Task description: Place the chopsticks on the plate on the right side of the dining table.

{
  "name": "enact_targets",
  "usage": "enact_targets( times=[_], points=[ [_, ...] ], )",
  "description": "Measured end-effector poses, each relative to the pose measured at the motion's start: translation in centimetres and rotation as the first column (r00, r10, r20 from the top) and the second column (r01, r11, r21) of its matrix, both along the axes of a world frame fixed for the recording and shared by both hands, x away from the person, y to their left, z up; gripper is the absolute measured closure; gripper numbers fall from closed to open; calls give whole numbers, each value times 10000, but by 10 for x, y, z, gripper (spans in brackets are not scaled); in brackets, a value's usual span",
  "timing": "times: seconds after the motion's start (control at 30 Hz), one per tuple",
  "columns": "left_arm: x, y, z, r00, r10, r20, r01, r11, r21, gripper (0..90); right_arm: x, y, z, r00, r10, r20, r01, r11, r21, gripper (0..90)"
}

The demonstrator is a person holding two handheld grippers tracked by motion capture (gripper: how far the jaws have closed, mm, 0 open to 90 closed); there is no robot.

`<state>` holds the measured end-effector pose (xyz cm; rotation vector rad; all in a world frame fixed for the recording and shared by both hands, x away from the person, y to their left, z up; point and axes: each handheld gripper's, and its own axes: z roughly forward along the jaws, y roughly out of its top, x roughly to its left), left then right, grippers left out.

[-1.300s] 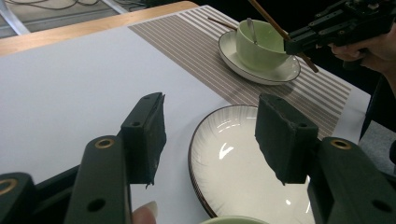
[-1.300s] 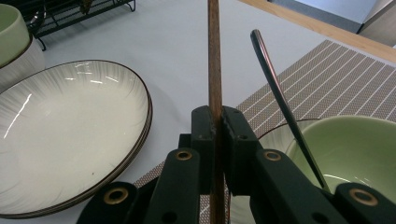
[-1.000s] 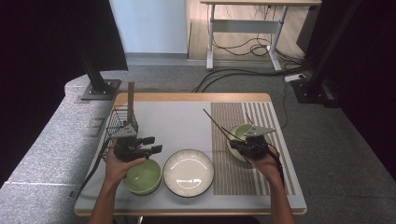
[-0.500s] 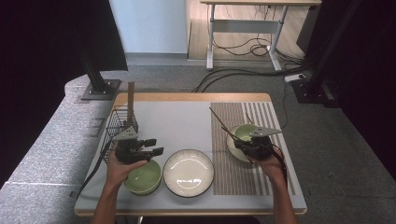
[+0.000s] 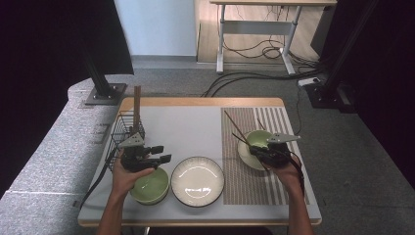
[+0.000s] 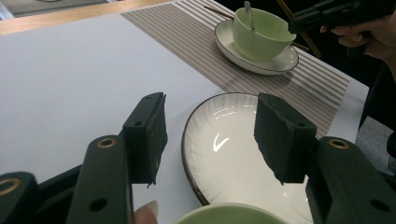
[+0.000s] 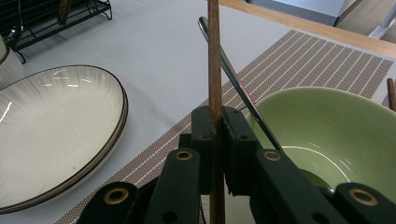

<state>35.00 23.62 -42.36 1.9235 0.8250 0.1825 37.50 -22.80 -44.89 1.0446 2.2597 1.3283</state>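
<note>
The right gripper (image 7: 215,128) is clamping a chopstick (image 7: 214,60), a slim brown wooden stick with a straight, even shaft, its jaws closing tight on it from both sides. In the high view the chopstick (image 5: 237,128) is running as a thin dark line over the striped placemat (image 5: 274,122), rising from the right gripper (image 5: 268,152) toward 11 o'clock, so its long axis is lying on the 5-to-11 diagonal with the free end pointing up and to the far left of the mat. In the right gripper view that same axis is standing straight toward 12 o'clock (the camera is looking along it).

Compared with half a second ago, the right hand (image 5: 284,169) is sitting slightly lower and nearer the table's near edge, and the stick is leaning a little more steeply; a second ago it was reaching farther left.

Just at 3 o'clock of the jaws, a green bowl (image 7: 336,126) is resting on a saucer (image 6: 247,58), with a metal spoon (image 7: 233,74) leaning out of it beside the chopstick.

The left gripper (image 6: 210,135) is hanging with its jaws spread wide and nothing between them, over the rim of the white plate (image 6: 224,149). A second green bowl (image 5: 150,185) is lying at 6 o'clock below it, and a black wire rack (image 5: 125,129) is standing at 12 o'clock.
</note>
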Motion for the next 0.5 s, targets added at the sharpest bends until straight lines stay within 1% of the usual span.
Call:
enact_targets(
  times=[0.1,0.5],
  points=[
    [0,3,0,10000,47,-10,-47,9999,-115,441,0,-2,0,10000,-70,17,70,10000,46,845],
    [0,4,0,10000,68,17,-68,9998,-186,443,1,-10,-1,9995,-303,-57,304,9995,116,845]
  ],
)
